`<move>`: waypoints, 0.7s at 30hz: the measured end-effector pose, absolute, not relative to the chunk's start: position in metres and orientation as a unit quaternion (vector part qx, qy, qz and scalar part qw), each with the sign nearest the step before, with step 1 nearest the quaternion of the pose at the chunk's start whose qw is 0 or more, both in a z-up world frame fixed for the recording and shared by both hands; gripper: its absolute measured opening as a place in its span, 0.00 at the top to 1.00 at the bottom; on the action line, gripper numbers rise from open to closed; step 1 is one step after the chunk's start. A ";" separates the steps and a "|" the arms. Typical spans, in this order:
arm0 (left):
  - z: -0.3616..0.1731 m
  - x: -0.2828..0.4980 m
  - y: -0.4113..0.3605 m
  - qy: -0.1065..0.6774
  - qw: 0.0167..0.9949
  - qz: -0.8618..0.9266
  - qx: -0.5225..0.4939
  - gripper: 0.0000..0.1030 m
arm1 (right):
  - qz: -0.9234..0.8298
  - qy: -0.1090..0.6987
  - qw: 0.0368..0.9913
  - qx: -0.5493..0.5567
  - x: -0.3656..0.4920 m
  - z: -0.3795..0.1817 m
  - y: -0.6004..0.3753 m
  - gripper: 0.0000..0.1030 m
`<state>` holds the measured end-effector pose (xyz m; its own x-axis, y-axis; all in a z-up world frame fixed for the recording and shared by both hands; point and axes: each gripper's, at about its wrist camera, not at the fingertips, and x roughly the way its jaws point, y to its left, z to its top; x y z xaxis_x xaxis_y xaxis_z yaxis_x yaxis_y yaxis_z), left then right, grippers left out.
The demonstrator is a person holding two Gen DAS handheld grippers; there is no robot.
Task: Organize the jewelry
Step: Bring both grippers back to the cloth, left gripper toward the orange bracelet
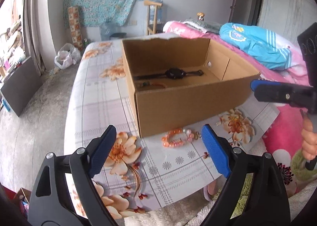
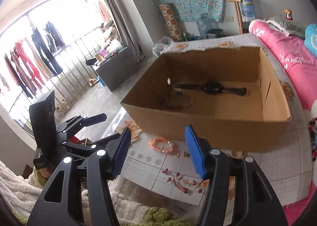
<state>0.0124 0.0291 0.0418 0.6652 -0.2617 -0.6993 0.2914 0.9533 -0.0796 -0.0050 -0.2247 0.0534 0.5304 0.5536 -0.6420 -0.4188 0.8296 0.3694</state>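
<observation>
An open cardboard box (image 1: 198,103) stands on the flowered table; it also shows in the right wrist view (image 2: 218,126). Inside lie a black watch (image 1: 172,74) (image 2: 212,87) and a thin beaded cord (image 1: 150,85) (image 2: 176,105). An orange bead bracelet (image 1: 174,138) (image 2: 161,144) with small charms lies on the table in front of the box. My left gripper (image 1: 158,136) is open and empty, just short of the bracelet. My right gripper (image 2: 158,138) is open and empty above the table's front; it shows at the right of the left wrist view (image 1: 255,85).
The table (image 1: 99,97) is covered with a flowered cloth. A bed with pink bedding (image 1: 277,71) is to the right. A fluffy white blanket (image 2: 19,186) lies below the table's front edge. Concrete floor and a dark panel (image 1: 19,87) are at the left.
</observation>
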 end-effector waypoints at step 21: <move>-0.020 0.040 0.016 0.420 0.894 -0.154 -0.009 0.55 | 0.227 0.465 0.843 0.147 0.024 -0.032 -0.190 0.75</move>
